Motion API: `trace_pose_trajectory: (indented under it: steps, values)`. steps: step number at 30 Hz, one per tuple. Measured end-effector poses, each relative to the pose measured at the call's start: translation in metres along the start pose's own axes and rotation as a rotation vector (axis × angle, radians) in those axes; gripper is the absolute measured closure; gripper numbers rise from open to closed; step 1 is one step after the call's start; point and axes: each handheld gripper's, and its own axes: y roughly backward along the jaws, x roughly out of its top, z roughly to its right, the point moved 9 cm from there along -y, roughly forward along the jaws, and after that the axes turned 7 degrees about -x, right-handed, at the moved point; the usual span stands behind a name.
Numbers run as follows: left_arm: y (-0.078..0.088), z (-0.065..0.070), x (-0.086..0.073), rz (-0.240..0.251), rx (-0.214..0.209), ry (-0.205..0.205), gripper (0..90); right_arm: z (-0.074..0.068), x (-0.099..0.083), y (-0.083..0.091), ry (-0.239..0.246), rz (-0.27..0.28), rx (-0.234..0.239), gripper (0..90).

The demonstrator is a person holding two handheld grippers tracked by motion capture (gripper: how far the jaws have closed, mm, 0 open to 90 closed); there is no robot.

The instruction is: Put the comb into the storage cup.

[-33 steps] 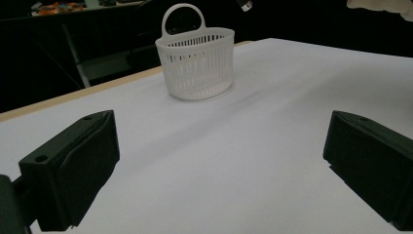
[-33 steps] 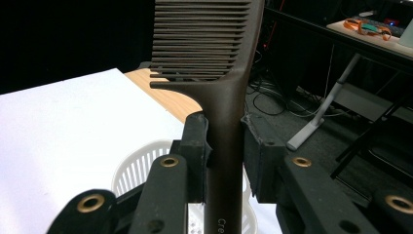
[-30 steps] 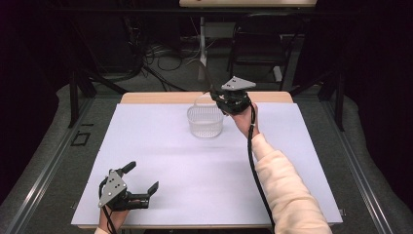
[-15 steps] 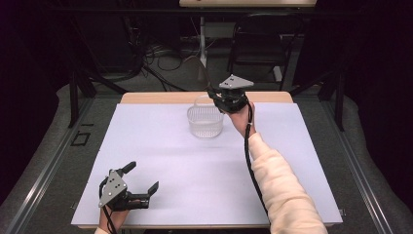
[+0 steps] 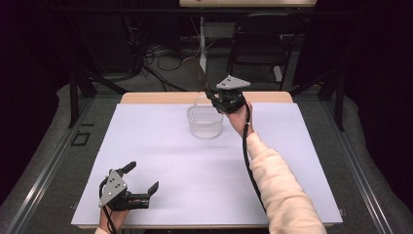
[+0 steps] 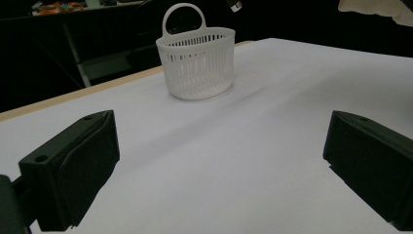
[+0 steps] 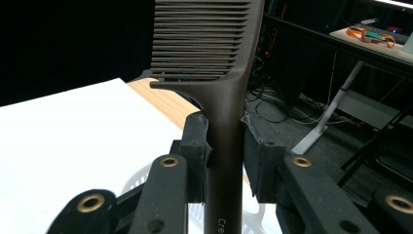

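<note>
A white slotted basket (image 5: 205,122) with a loop handle stands on the white table cover (image 5: 160,146) at the far middle; it also sits ahead in the left gripper view (image 6: 197,63). My right gripper (image 5: 221,99) hovers just over the basket's far right rim, shut on the handle of a dark brown comb (image 7: 214,48). The comb's teeth point up past the jaws (image 7: 226,141), and part of the basket (image 7: 136,181) shows below them. My left gripper (image 5: 142,178) rests near the front left corner, open, with nothing between its fingers (image 6: 73,165).
A bare wooden strip (image 5: 160,97) runs along the table's far edge. Behind it are dark stands, cables and a chair (image 5: 263,44). The person's cream sleeve (image 5: 282,185) crosses the table's right half.
The right gripper with the comb has shifted slightly left, over the basket's far rim. The left gripper has stayed put.
</note>
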Motion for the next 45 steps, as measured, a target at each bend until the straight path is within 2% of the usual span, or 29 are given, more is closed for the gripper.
trace_pose_trajectory:
  steps: [9,20,34,45]
  values:
    - [0.0,0.001,0.0,0.0,-0.001,-0.002,0.0,-0.005,-0.002,-0.005,0.014,0.0,0.013,72.9]
    - [0.0,0.001,0.001,0.004,-0.008,-0.006,0.0,-0.004,-0.004,-0.007,0.016,0.015,0.006,72.9]
    - [0.0,0.0,0.001,0.001,0.002,-0.005,0.0,-0.001,-0.01,-0.014,0.025,0.004,-0.008,72.9]
    - [0.0,0.0,0.001,0.0,0.005,-0.006,0.0,-0.005,-0.012,-0.018,0.033,0.006,0.003,72.9]
